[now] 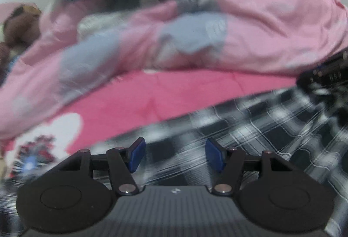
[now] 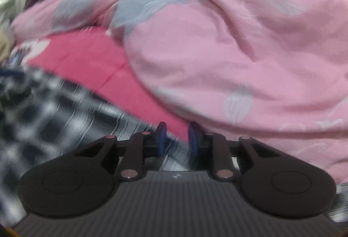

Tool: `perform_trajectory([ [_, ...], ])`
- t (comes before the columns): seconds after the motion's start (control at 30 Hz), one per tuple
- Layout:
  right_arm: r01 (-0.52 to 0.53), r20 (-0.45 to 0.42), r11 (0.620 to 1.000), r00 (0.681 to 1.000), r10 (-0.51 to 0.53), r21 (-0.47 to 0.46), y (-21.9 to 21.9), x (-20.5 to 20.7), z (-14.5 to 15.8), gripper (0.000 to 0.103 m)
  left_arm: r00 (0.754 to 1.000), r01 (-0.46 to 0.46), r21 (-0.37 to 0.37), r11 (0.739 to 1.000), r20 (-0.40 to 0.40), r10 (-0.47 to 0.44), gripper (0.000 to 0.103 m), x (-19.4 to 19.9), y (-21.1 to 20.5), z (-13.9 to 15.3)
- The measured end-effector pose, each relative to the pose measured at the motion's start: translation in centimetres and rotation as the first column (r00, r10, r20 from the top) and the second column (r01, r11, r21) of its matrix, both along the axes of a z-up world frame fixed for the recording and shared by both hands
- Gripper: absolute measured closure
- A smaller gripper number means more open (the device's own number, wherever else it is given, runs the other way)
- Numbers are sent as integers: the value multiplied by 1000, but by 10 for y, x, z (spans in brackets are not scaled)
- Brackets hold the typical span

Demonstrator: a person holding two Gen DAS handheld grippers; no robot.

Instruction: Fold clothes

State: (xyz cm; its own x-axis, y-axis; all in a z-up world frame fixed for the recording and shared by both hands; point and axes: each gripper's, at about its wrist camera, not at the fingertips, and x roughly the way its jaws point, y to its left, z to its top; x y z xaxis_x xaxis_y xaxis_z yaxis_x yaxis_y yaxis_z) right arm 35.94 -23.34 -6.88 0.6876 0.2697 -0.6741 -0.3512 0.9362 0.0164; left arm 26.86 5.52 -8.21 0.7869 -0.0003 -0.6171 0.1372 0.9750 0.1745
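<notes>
The plaid garment [image 1: 250,128], black and white check, is seen spread over a hot-pink sheet [image 1: 134,100], filling the left wrist view from 3 o'clock round to 6 o'clock; in the right wrist view it lies from 7 to 9 o'clock. A pale pink quilt [image 2: 239,52] with grey-blue patches is heaped behind, across 10 to 2 o'clock in both views. Teal and white fabrics are noted at 12 o'clock in the left view, too blurred to identify. The left gripper [image 1: 175,155] is held with its blue pads well apart and nothing between them, checked cloth just beneath. The right gripper [image 2: 177,139] is held with pads close but a clear gap showing; plaid cloth is seen through the gap, but no pinch can be confirmed. The other tool's dark body is glimpsed at 3 o'clock in the left view. Both views are smeared, so seams and edges cannot be made out. The step is judged to be a reach for edges or corners of the plaid piece. For a clean fold, a single layer at a hem should be sought, the sheet below must not be caught, and both pinches should be matched along one edge before lifting.
</notes>
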Motion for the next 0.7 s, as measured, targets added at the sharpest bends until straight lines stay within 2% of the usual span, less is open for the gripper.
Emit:
perform_trajectory([
  [0.17,37,24,998,999,-38,47,-3,0,-6,79,999,-39,-36,999,8,40,30,6,2,-9],
  [0.3,140,27,967,989,-149,211,-36,-16,9,77,997,-72,-116,991,-21,70,23,10,16,-10],
  [0.37,198,85,948,971,-226,251,-65,-39,23,62,997,-75,-126,989,-23,72,23,10,18,-9],
  [0.47,306,122,900,926,-357,311,-127,-79,41,53,997,-77,-108,991,-20,75,22,10,15,-9],
  [0.57,485,46,797,844,-534,360,-202,-124,49,51,997,-81,-110,991,-22,79,21,11,16,-8],
  [0.67,643,-72,650,731,-678,404,-269,-176,49,51,996,-89,-122,989,-3,89,25,6,19,-1],
  [0.7,672,-121,606,706,-698,426,-282,-193,45,51,995,-93,-128,987,7,95,26,4,20,2],
])
